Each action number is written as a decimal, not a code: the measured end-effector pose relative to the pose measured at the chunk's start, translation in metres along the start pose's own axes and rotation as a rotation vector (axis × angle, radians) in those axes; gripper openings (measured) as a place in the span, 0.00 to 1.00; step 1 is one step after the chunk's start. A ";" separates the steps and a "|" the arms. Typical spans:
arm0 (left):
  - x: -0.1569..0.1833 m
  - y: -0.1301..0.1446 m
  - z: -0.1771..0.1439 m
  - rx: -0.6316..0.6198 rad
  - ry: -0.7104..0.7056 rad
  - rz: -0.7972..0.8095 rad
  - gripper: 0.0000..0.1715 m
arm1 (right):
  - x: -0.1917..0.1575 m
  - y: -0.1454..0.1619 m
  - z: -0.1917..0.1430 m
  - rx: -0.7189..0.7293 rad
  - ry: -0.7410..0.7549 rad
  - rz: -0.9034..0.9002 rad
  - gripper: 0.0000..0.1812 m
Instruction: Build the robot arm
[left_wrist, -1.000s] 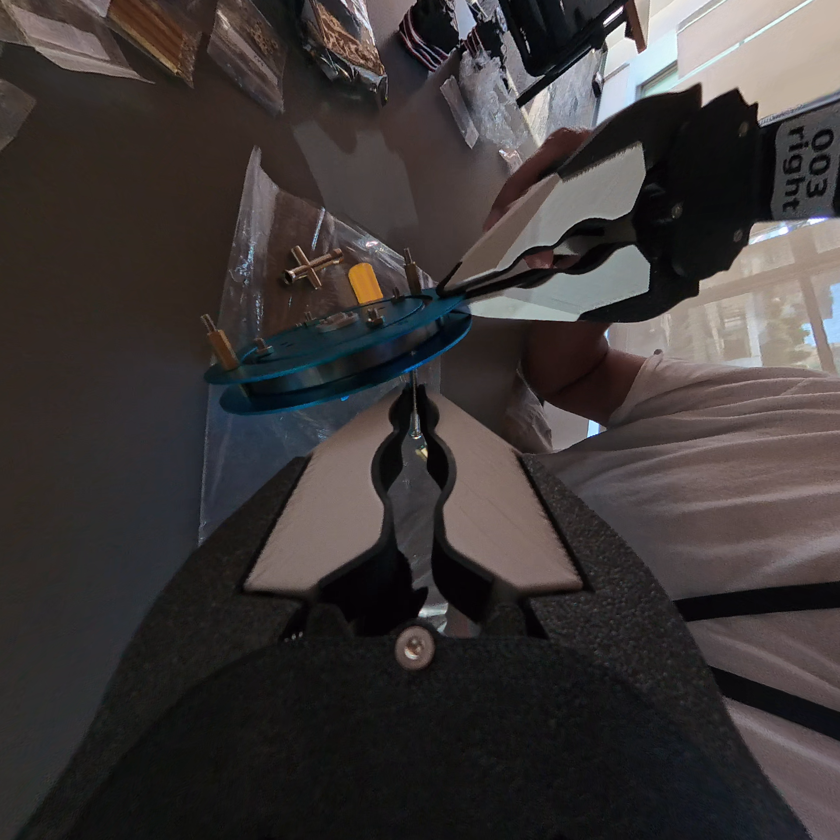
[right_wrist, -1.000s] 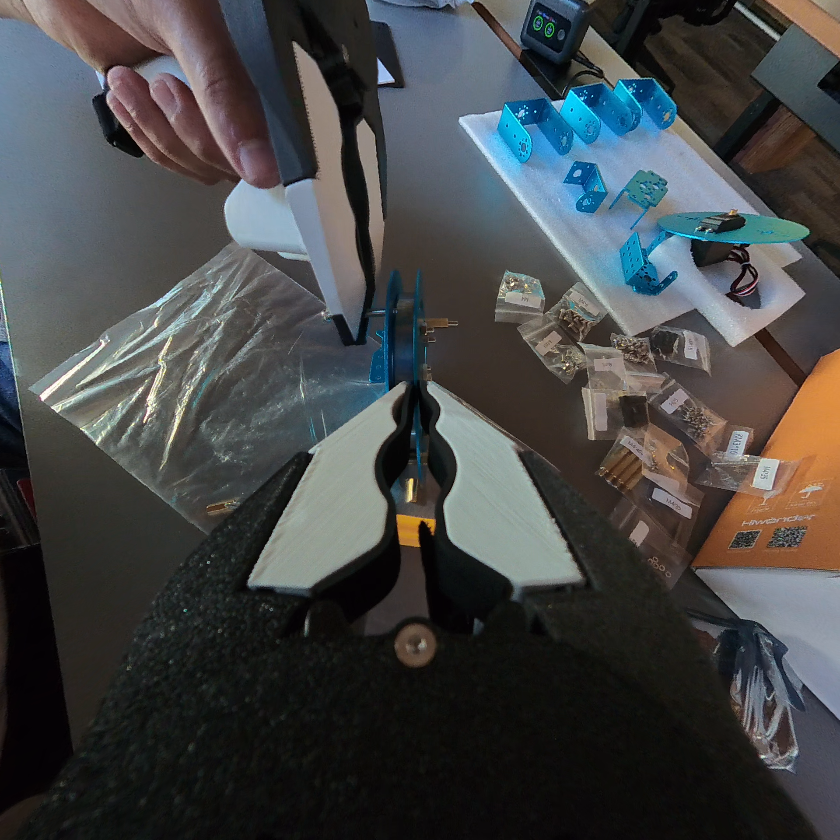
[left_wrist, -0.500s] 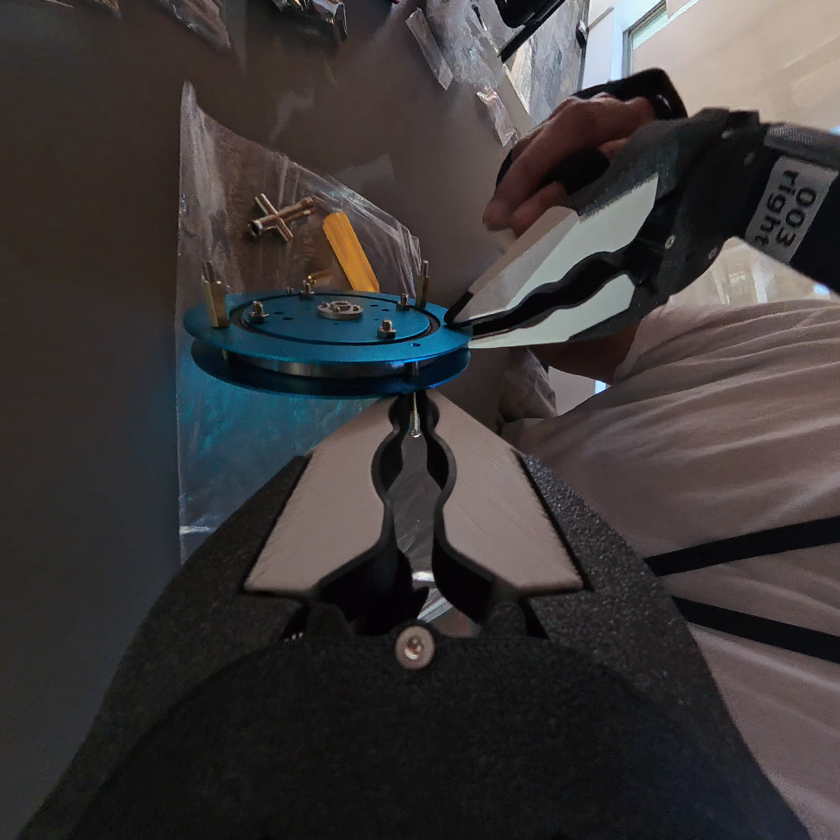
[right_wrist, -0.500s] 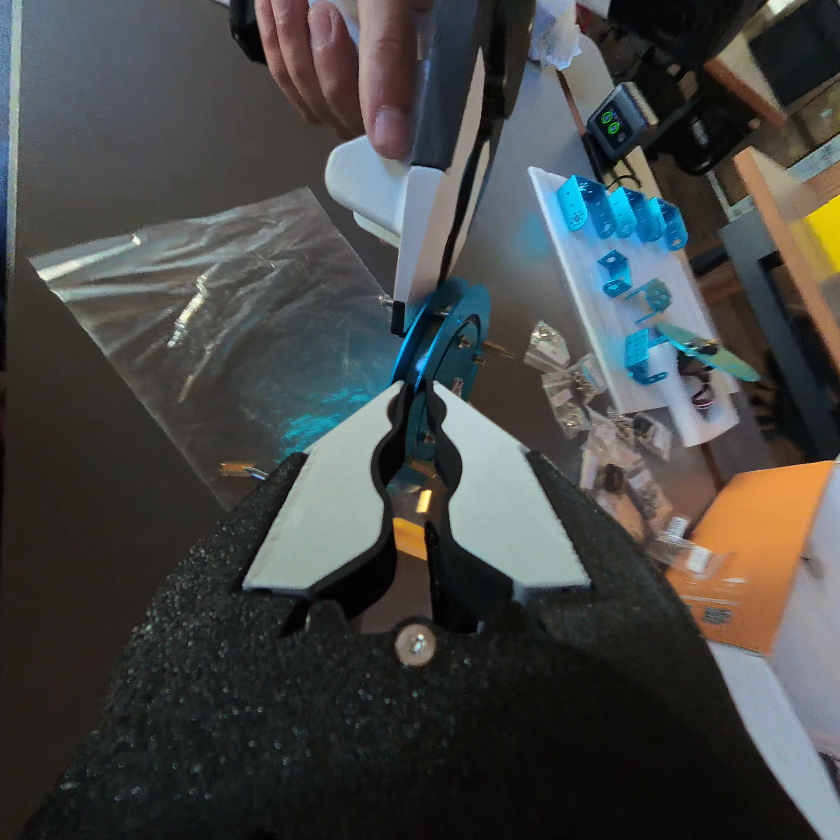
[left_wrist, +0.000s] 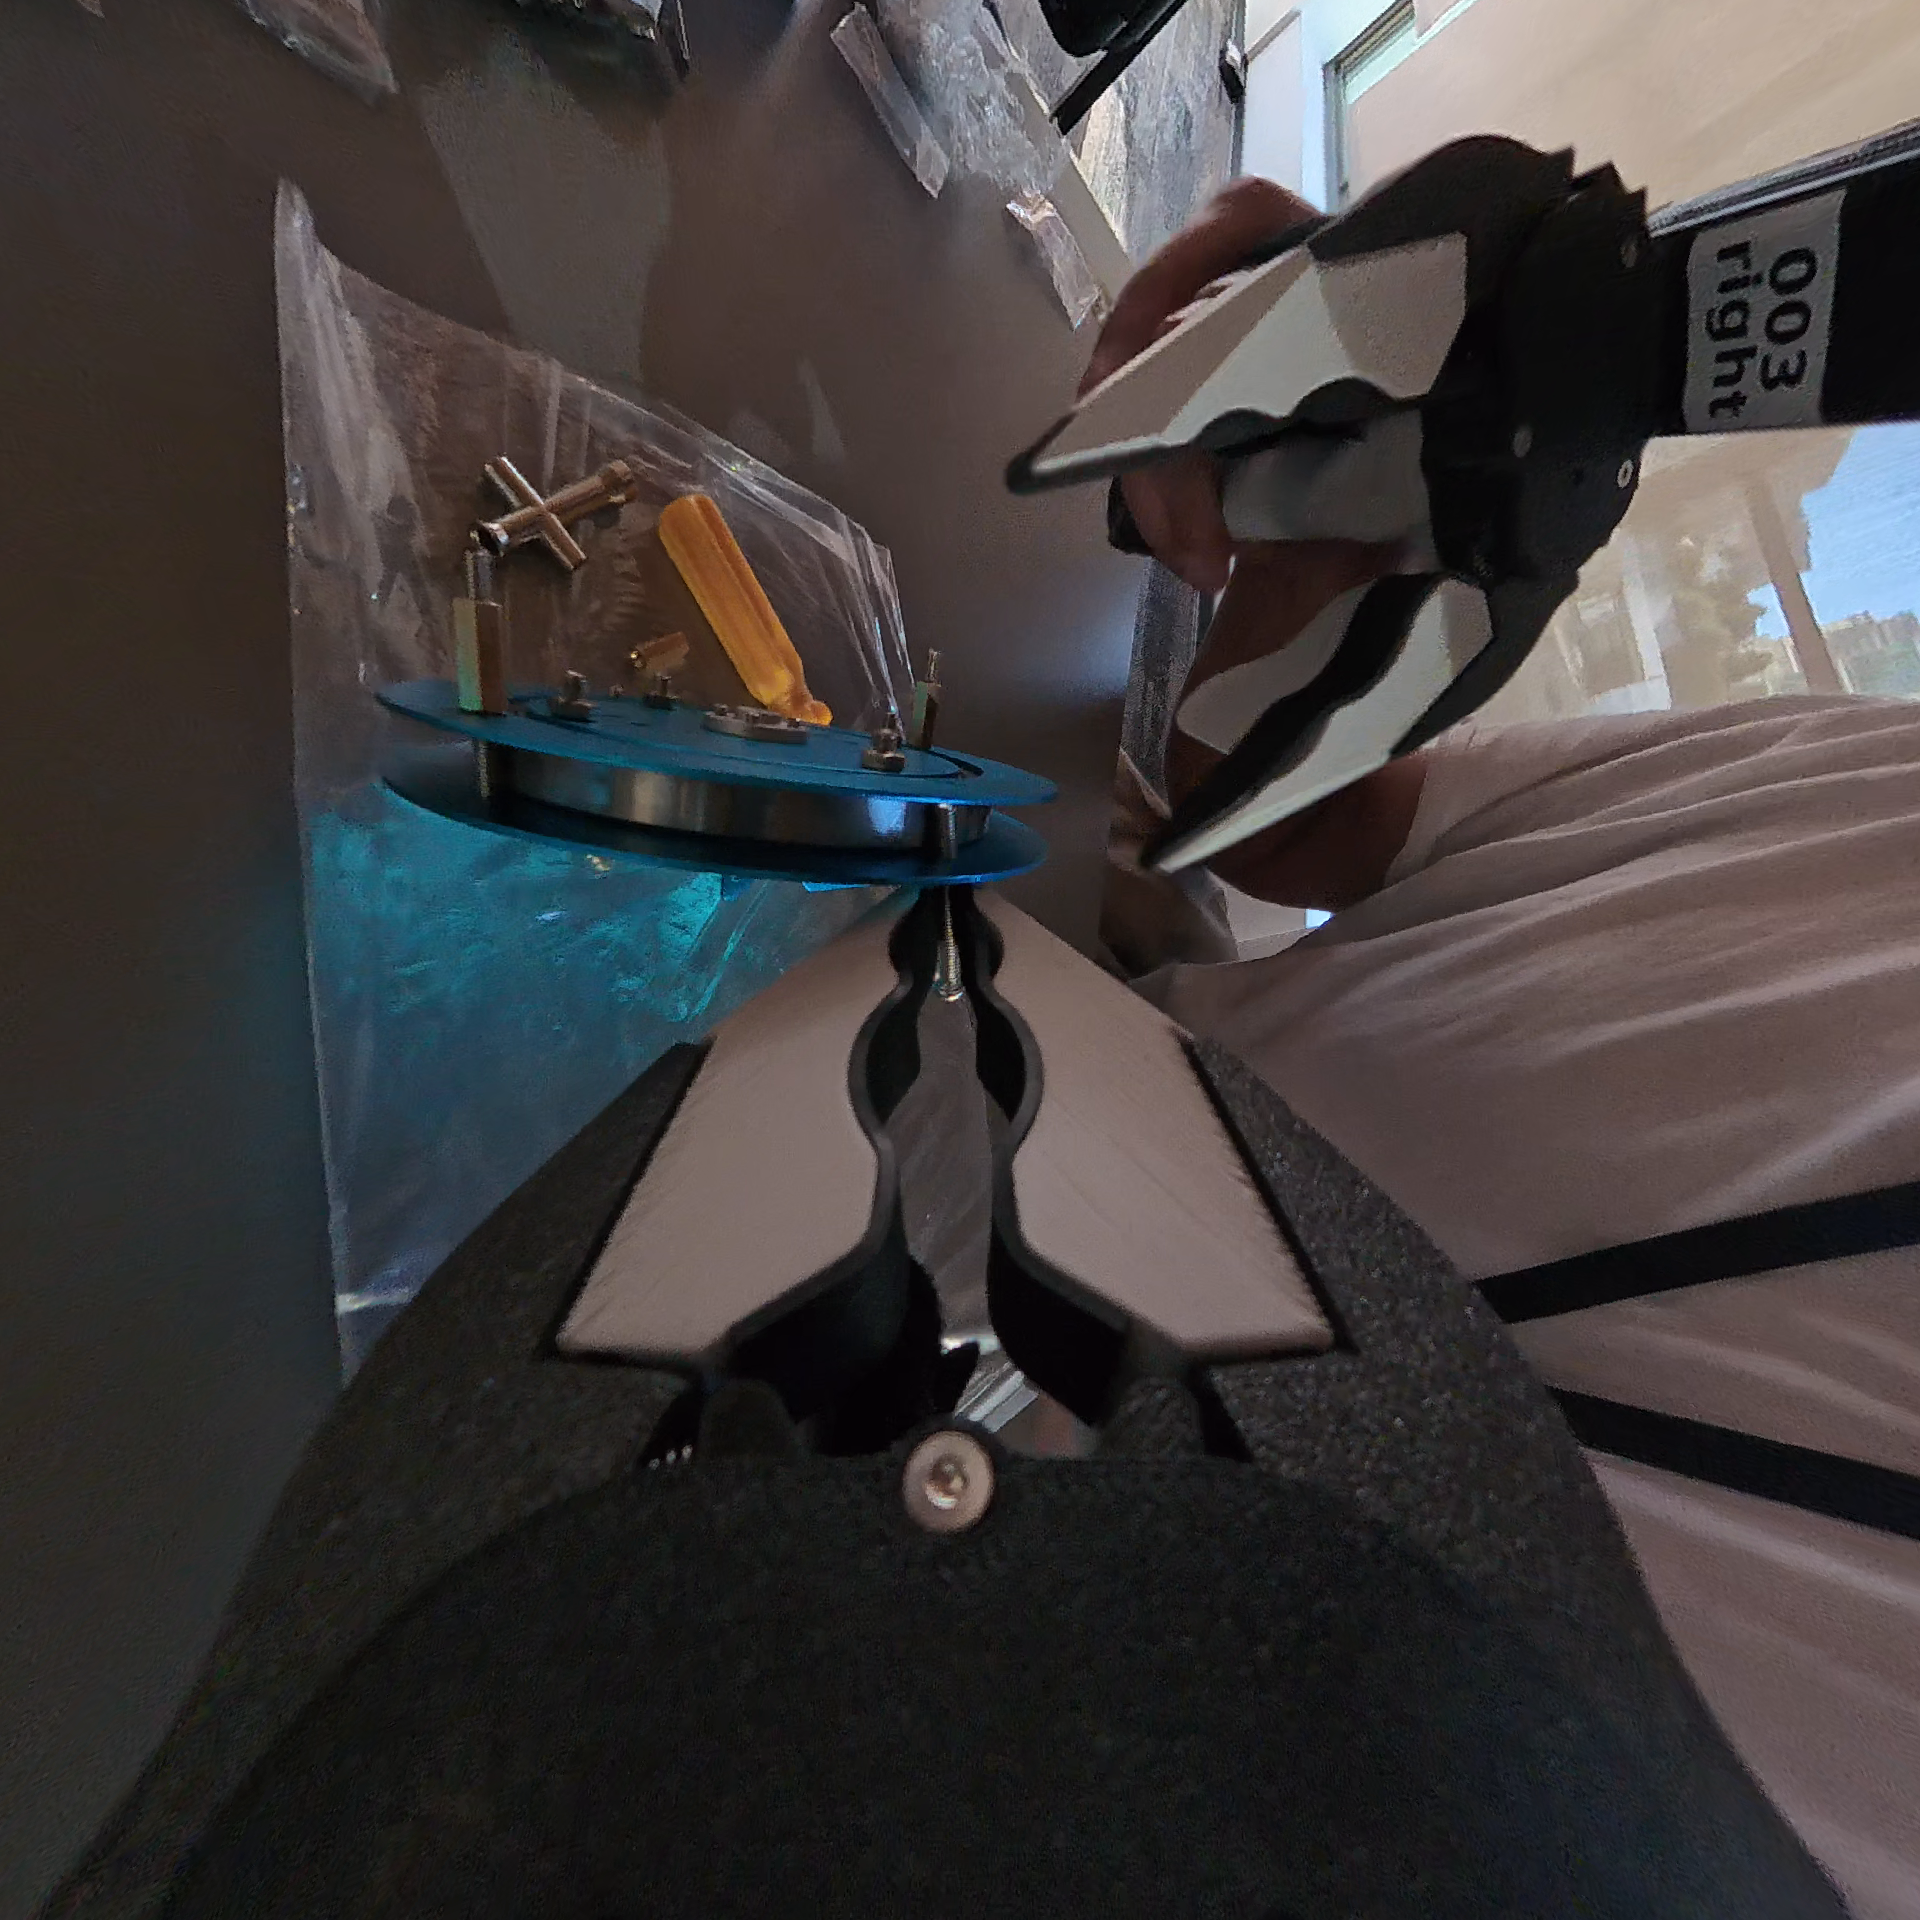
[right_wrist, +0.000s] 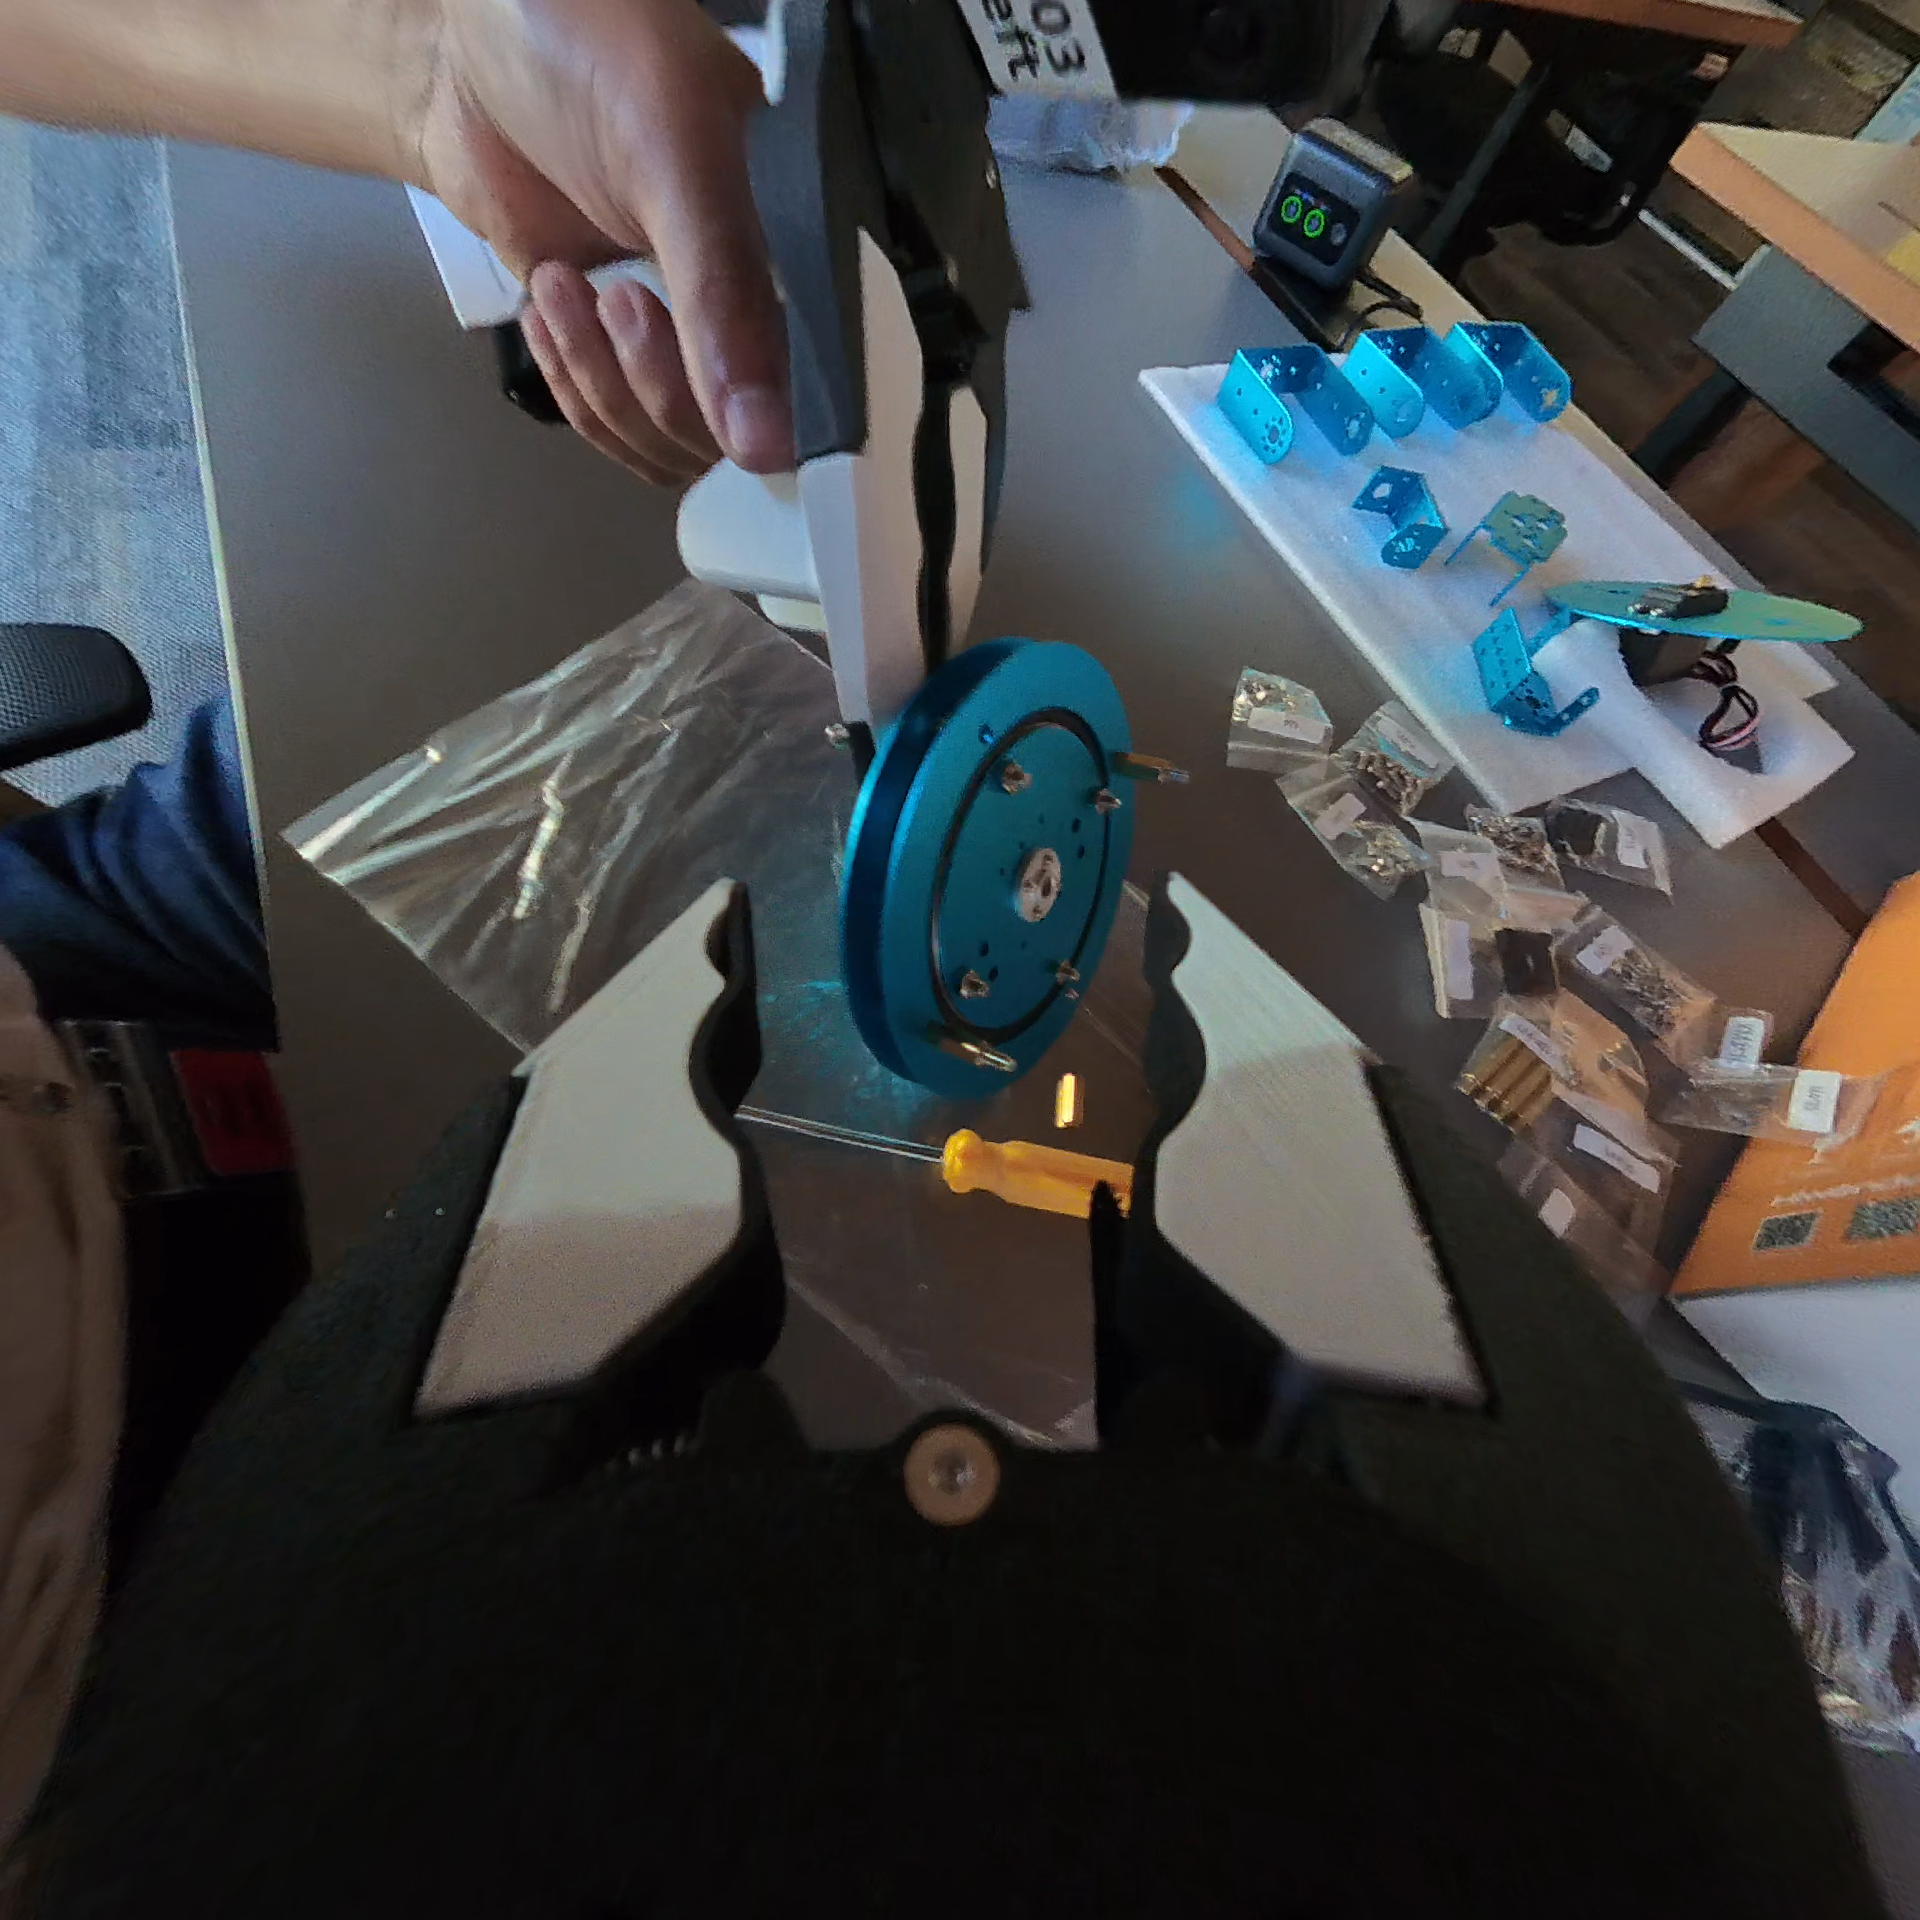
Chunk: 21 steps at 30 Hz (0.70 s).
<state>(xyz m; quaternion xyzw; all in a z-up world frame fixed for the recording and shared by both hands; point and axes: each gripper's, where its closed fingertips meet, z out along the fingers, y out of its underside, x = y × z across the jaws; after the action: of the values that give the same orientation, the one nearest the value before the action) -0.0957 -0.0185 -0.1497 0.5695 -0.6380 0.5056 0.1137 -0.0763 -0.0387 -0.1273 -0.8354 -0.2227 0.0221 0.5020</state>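
My left gripper (left_wrist: 948, 940) pinches a screw (left_wrist: 943, 951) under the blue disc (left_wrist: 717, 774), holding it off the table w/ its face toward my right gripper (right_wrist: 945, 1023), jaws wide, empty, just beside it

Room w/ grey counter, windows, wooden furniture

Grey counter (right_wrist: 1091, 540) runs thru both views, matte, dim w/ soft daylight on it. Left wrist view: window (left_wrist: 1361, 94) at top, pale wall (left_wrist: 1621, 73) beside it; bigger glazing (left_wrist: 1787, 603) at right, bright, w/ trees and sky outside. Right wrist view: wooden desk (right_wrist: 1787, 208) at top right, dark floor (right_wrist: 1538, 260) between it and counter; grey carpet (right_wrist: 94, 364) at left, black chair arm (right_wrist: 62, 686) near left edge.
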 end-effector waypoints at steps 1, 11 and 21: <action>0.000 -0.002 0.001 0.003 0.006 -0.009 0.01 | -0.003 -0.005 -0.001 0.020 -0.006 0.004 0.43; 0.007 -0.006 0.009 -0.020 0.075 -0.060 0.01 | 0.005 0.005 0.037 -0.079 0.137 -0.201 0.19; 0.007 -0.009 0.011 -0.031 0.075 -0.081 0.00 | 0.007 0.006 0.036 -0.127 0.019 -0.366 0.18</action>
<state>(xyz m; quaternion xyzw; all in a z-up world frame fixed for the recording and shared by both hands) -0.0857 -0.0300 -0.1447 0.5738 -0.6174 0.5116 0.1665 -0.0771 -0.0082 -0.1489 -0.8111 -0.3672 -0.0915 0.4460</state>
